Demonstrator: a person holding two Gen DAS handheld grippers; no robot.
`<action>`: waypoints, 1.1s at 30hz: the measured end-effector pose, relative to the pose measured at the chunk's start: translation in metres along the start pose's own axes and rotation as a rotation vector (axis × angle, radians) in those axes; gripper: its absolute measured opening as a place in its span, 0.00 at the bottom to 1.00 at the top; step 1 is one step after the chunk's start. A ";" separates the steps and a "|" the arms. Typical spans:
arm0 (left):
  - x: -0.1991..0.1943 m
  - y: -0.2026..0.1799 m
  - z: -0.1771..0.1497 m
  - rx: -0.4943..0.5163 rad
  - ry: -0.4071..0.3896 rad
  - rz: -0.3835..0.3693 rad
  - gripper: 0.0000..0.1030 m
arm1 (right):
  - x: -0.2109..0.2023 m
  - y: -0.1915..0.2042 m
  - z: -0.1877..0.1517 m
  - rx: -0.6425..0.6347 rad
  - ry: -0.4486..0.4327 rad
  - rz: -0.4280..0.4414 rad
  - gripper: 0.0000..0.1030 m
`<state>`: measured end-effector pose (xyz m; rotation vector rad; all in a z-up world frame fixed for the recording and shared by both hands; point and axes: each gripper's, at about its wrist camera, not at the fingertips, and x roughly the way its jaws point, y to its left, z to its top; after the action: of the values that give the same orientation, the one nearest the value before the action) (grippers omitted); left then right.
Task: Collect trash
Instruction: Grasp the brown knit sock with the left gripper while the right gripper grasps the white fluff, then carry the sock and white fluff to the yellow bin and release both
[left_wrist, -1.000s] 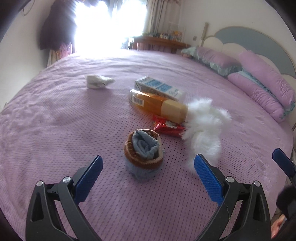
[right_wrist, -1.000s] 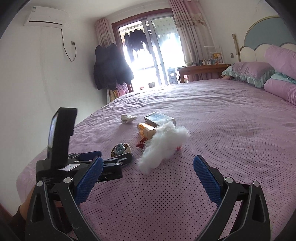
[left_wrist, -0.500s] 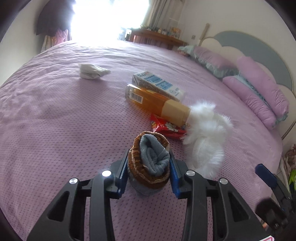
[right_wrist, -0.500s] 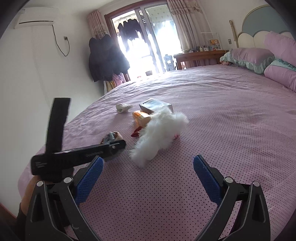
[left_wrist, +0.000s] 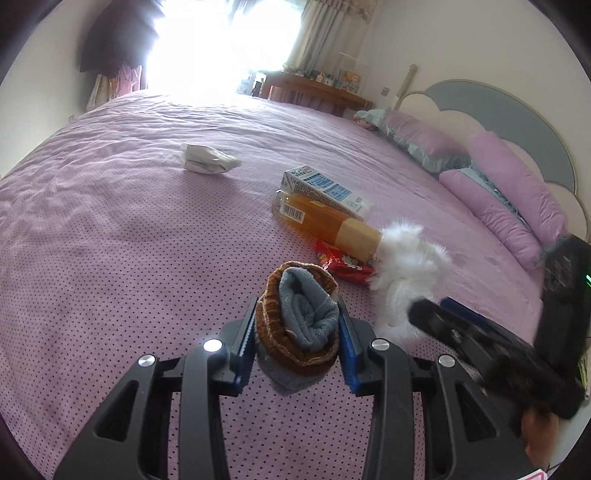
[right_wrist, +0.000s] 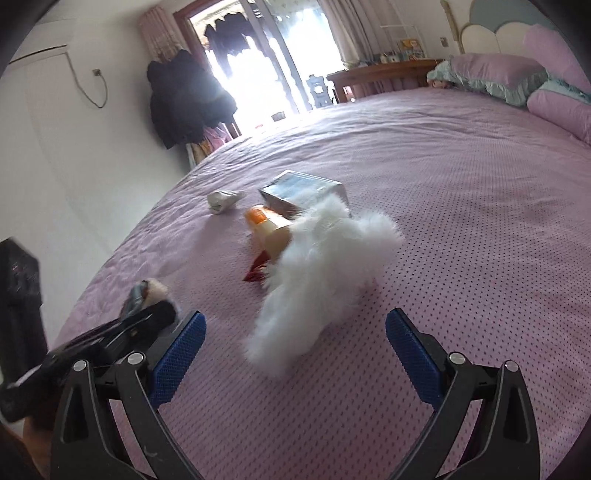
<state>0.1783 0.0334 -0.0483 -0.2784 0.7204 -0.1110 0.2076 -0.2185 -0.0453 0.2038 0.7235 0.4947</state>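
My left gripper (left_wrist: 297, 339) is shut on a rolled sock bundle (left_wrist: 301, 325), brown outside and grey inside, held just above the purple bed. Beyond it lie a red snack wrapper (left_wrist: 343, 260), an orange carton (left_wrist: 325, 221), a blue and white milk carton (left_wrist: 325, 190) and a crumpled white paper (left_wrist: 208, 159). A white fluffy item (right_wrist: 325, 273) lies in front of my right gripper (right_wrist: 295, 347), which is open and empty just short of it. The left gripper also shows blurred at the lower left of the right wrist view (right_wrist: 122, 332).
The purple bedspread (left_wrist: 110, 240) fills both views. Pink pillows (left_wrist: 509, 192) and a headboard (left_wrist: 517, 110) are at the right. A wooden desk (left_wrist: 317, 92) and a bright window stand at the far end. Dark clothes (right_wrist: 188, 99) hang by the wall.
My left gripper shut on the sock bundle and lifted it slightly. My right gripper moved forward and closer to the white fluffy item, still open.
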 end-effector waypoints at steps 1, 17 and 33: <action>0.000 -0.001 0.000 0.004 0.001 -0.005 0.37 | 0.004 -0.004 0.003 0.011 0.011 -0.001 0.90; -0.009 -0.013 -0.013 0.016 0.009 -0.090 0.37 | -0.033 0.004 -0.015 -0.143 -0.034 -0.065 0.18; -0.054 -0.143 -0.118 0.229 0.110 -0.329 0.37 | -0.211 -0.042 -0.137 -0.082 -0.143 -0.094 0.18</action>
<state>0.0583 -0.1176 -0.0574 -0.1707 0.7588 -0.5217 -0.0054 -0.3584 -0.0381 0.1264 0.5691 0.4150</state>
